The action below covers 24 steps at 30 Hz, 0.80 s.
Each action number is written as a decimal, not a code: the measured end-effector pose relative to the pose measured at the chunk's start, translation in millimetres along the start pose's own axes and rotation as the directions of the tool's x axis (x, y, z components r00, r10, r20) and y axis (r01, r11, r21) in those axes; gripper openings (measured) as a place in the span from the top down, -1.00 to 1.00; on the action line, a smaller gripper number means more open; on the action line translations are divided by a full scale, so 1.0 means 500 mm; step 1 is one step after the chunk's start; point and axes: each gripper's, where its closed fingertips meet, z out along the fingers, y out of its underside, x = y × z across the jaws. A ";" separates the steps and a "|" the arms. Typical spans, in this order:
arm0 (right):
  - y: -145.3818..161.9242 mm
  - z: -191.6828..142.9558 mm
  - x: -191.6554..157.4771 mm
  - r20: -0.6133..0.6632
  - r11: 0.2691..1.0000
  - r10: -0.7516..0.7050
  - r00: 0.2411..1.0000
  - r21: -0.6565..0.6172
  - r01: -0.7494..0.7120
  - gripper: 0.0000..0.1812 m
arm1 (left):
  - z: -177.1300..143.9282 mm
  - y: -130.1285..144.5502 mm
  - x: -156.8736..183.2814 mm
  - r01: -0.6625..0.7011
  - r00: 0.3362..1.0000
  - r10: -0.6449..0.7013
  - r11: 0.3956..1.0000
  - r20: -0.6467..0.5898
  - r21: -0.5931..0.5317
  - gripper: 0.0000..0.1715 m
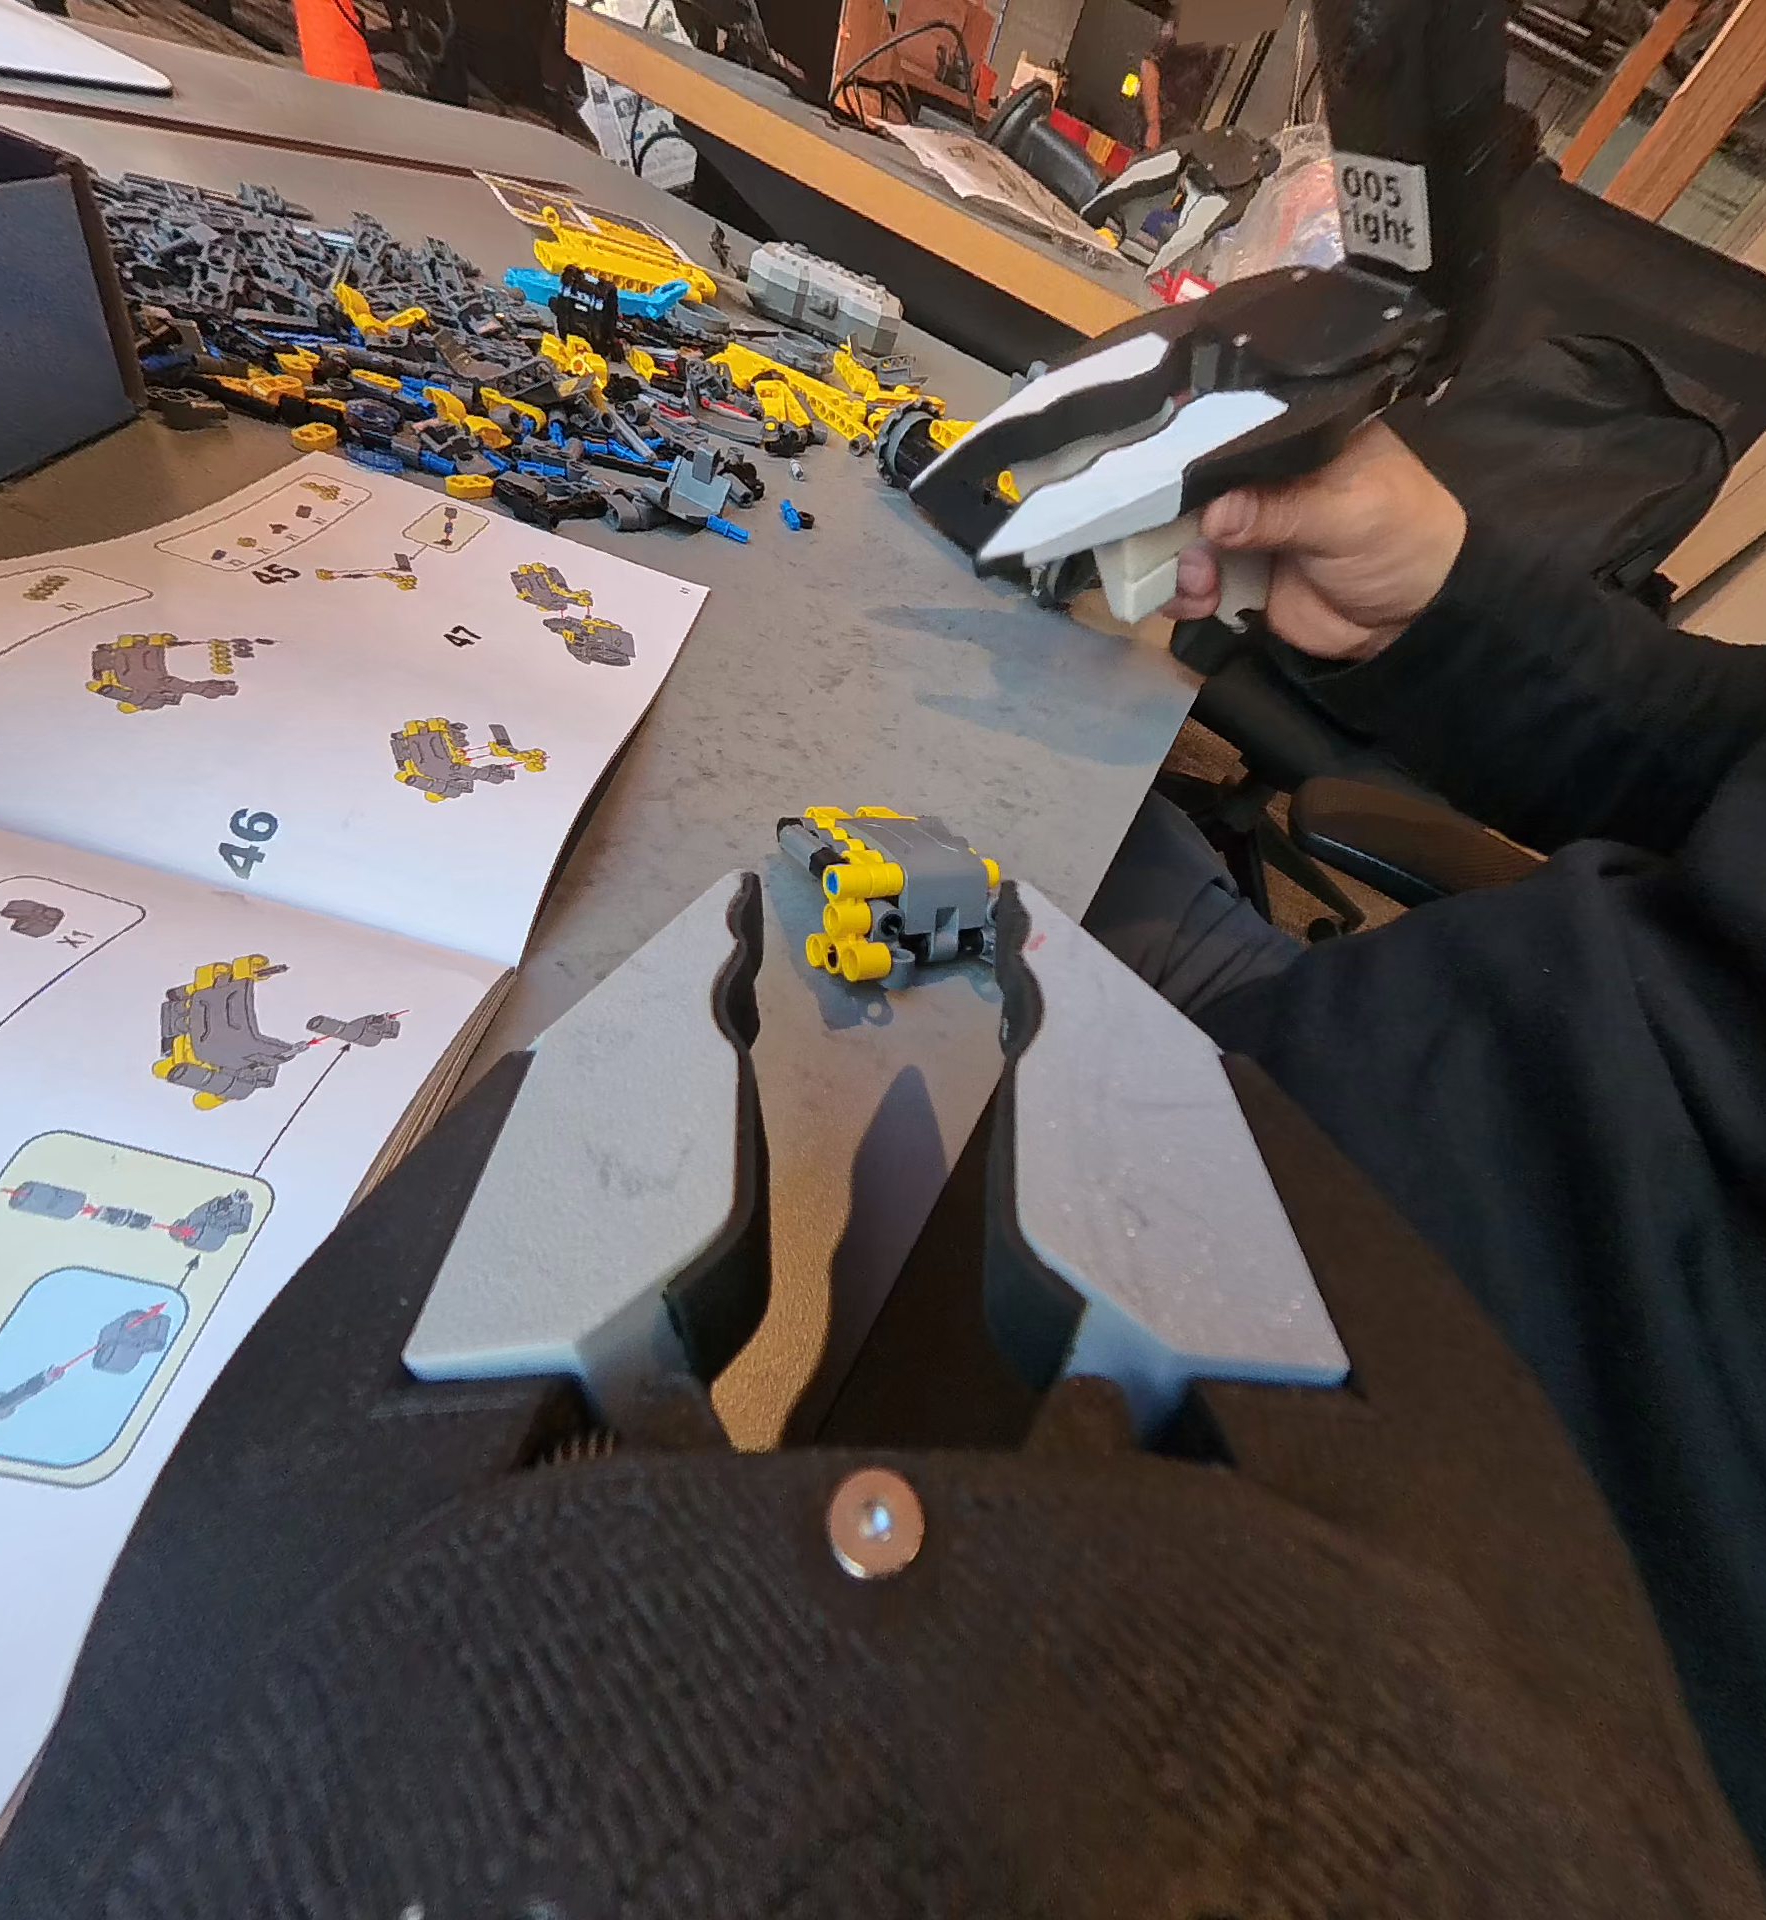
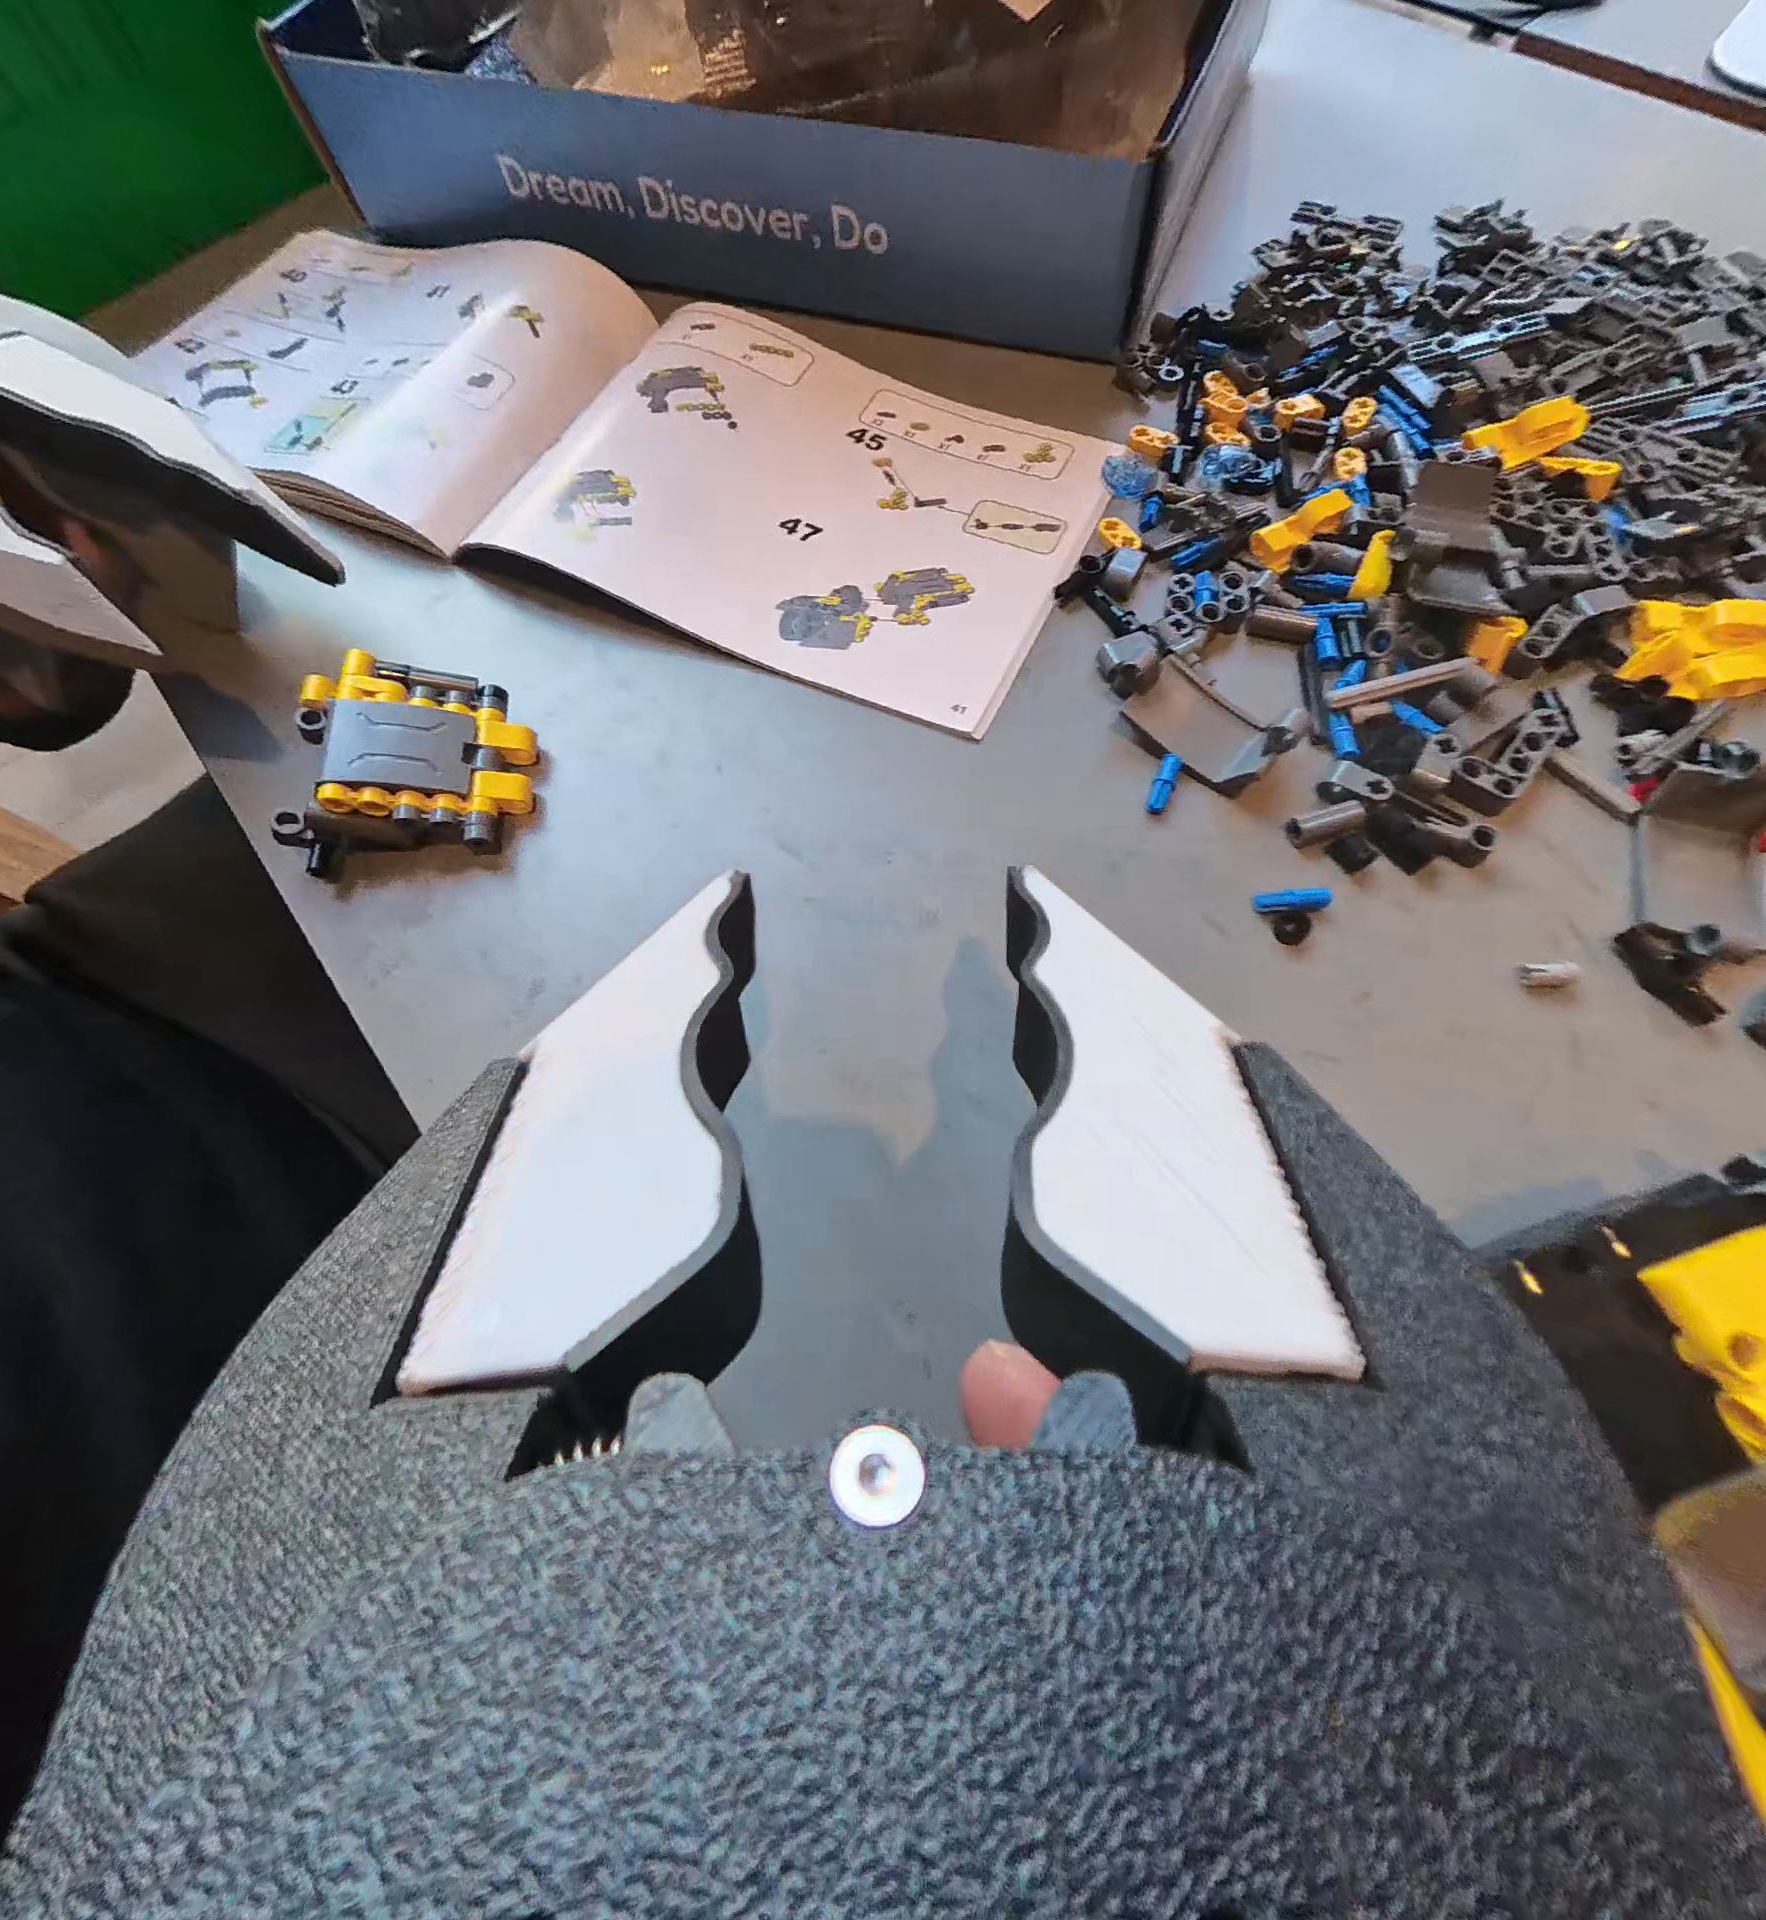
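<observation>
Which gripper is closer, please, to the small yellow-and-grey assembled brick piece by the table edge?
Left. The left gripper has its open fingertips on either side of the yellow-and-grey assembled brick piece. The right gripper is open over bare table, with the piece off to its left.

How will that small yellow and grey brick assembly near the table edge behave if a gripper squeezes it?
The yellow and grey assembly looks rigid and probably light, being small plastic pieces. Its pinned yellow connectors might pivot or pop apart under pressure. It lies flat on the table, so rolling seems unlikely.
</observation>
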 end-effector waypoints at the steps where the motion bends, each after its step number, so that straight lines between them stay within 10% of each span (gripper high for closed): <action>1: 0.002 0.006 -0.005 0.004 1.000 -0.005 1.000 -0.003 0.005 0.47 | 0.000 0.000 0.000 -0.002 1.000 0.002 1.000 0.000 0.000 0.50; 6: 0.010 0.019 0.000 -0.060 0.999 -0.042 0.997 -0.007 0.042 0.37 | 0.001 0.000 -0.001 -0.005 1.000 0.005 1.000 0.005 0.001 0.50; 18: 0.011 0.007 0.082 -0.252 0.997 -0.027 0.967 -0.083 0.006 1.00 | -0.001 0.000 -0.001 -0.005 1.000 0.005 1.000 -0.001 0.003 0.51; 24: -0.008 0.029 0.066 -0.186 0.993 -0.055 0.981 -0.111 0.035 1.00 | -0.002 0.001 0.001 -0.014 1.000 0.014 1.000 -0.001 -0.001 0.50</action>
